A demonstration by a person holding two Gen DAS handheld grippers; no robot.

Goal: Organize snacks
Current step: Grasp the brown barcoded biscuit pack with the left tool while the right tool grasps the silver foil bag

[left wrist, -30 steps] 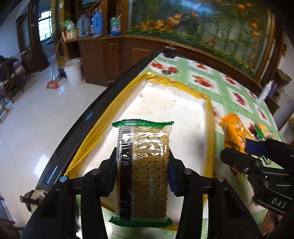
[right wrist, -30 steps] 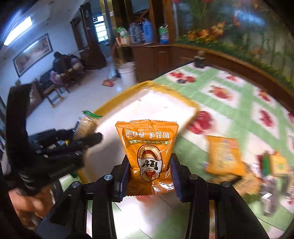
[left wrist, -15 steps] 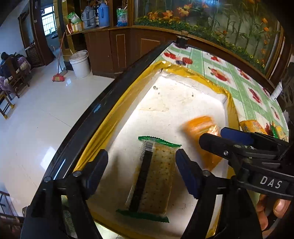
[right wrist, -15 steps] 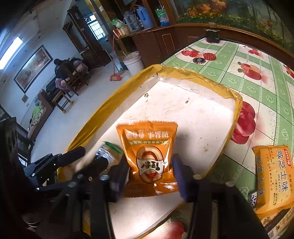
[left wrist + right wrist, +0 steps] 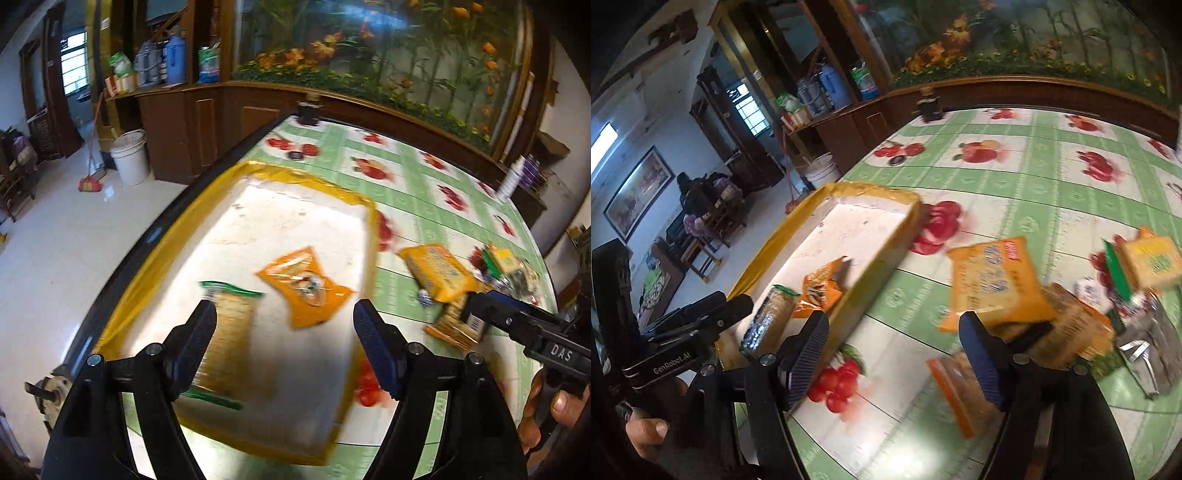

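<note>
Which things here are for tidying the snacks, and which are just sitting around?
For the job:
- yellow-rimmed tray
- cracker pack in the tray
- orange snack bag in the tray
- snack pile on the tablecloth

Just lying about:
- white bucket
- broom
- jugs on the cabinet

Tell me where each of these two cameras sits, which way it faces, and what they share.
Left wrist: on the left gripper, facing down at the yellow-rimmed tray; open fingers empty; right gripper at the edge.
Right wrist: on the right gripper, jaws opening, empty, facing the loose snack pile; left gripper at the left.
Shared: tray, cracker pack, orange snack packet.
</note>
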